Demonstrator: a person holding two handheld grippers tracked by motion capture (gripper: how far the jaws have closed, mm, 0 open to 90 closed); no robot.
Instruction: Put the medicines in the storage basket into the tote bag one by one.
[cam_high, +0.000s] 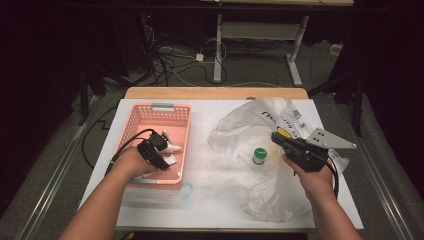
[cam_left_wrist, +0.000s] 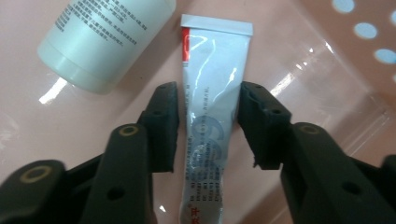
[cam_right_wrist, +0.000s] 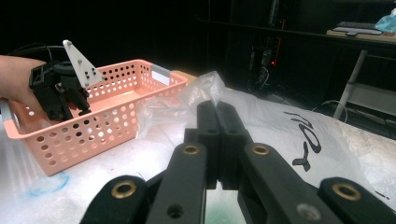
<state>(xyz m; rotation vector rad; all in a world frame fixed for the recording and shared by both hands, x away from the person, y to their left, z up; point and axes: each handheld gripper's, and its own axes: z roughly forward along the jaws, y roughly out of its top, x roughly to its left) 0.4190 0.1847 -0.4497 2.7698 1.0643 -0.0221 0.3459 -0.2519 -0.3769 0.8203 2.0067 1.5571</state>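
left gripper (cam_left_wrist: 208, 123) jaws narrowed either side of a white tube (cam_left_wrist: 211, 112), pads at its edges; contact unclear. tube lies flat on the floor of the pink basket (cam_high: 181, 114), a white bottle (cam_left_wrist: 100, 39) beside it. right gripper (cam_right_wrist: 217, 140) jaws fully closed, empty, above the plastic bag (cam_high: 235, 131) near a green-capped jar (cam_high: 259, 155) on the surface (cam_high: 210, 200).

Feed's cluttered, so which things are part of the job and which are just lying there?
In the job:
left gripper, jaws astride the tube
tube
pink basket

Lying about:
white bottle
green-capped jar
plastic bag
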